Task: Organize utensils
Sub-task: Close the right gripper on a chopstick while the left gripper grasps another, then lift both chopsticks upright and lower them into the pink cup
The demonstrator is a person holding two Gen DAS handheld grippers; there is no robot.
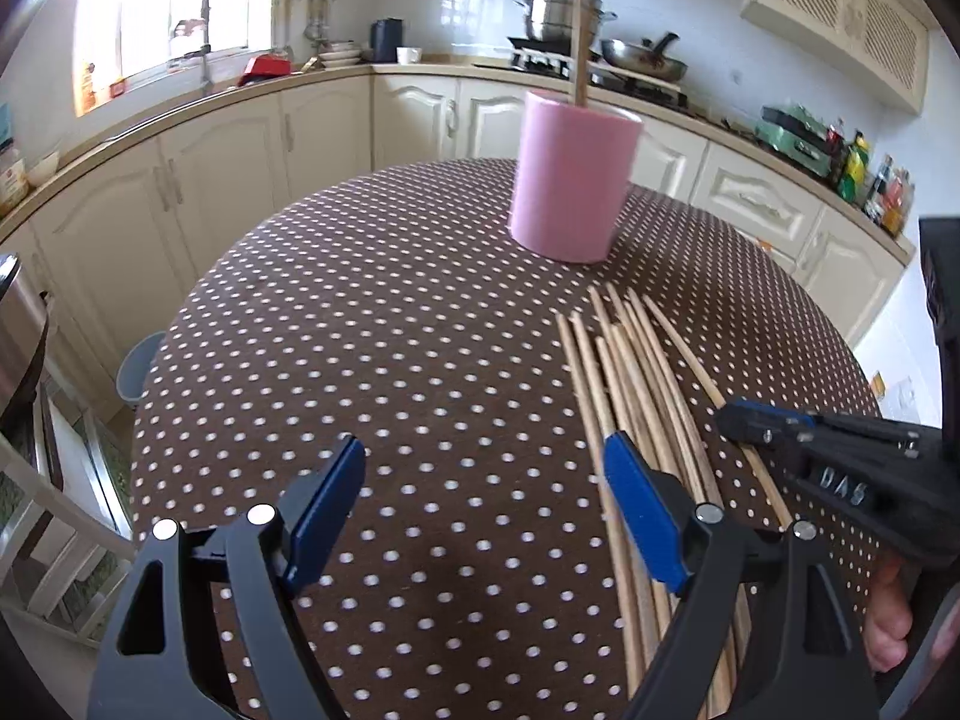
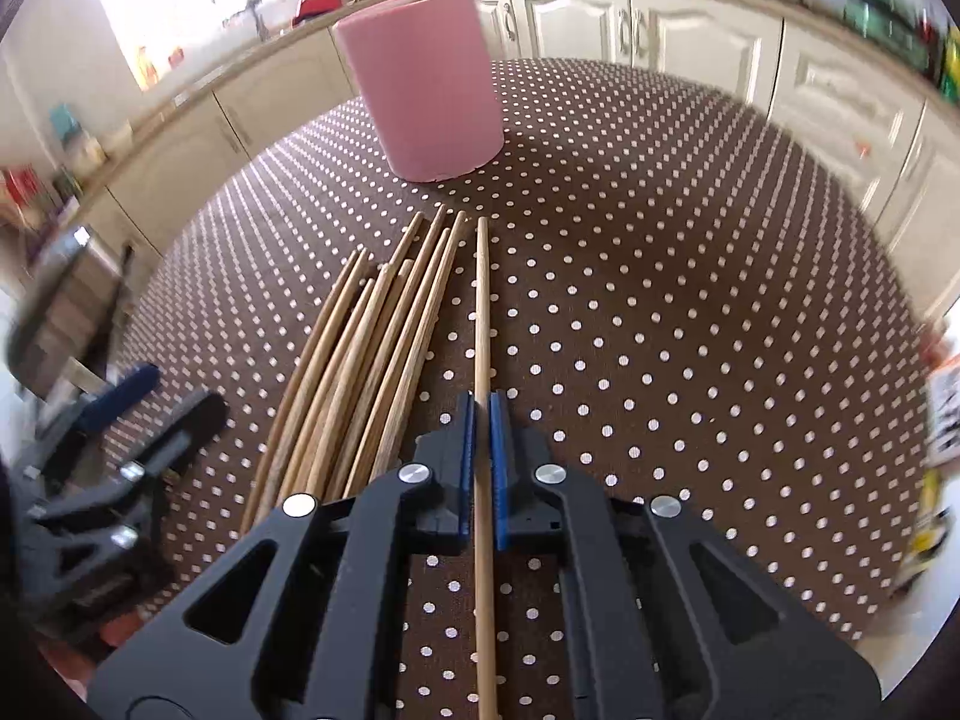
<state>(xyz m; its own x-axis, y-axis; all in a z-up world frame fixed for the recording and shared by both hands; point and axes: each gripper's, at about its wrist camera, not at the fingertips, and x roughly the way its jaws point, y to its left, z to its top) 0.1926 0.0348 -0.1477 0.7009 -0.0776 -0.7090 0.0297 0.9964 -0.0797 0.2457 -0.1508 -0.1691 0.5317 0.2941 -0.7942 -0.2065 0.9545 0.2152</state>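
Beside one pink cup, right tongs clamp one chopstick — left tongs gape apart.

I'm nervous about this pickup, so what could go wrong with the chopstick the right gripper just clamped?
The right gripper is shut on one chopstick near the middle, so the long ends may swing or slip when lifted. It could snag the neighbouring pile. The pink cup already holds a stick; a clumsy insertion might tip it.
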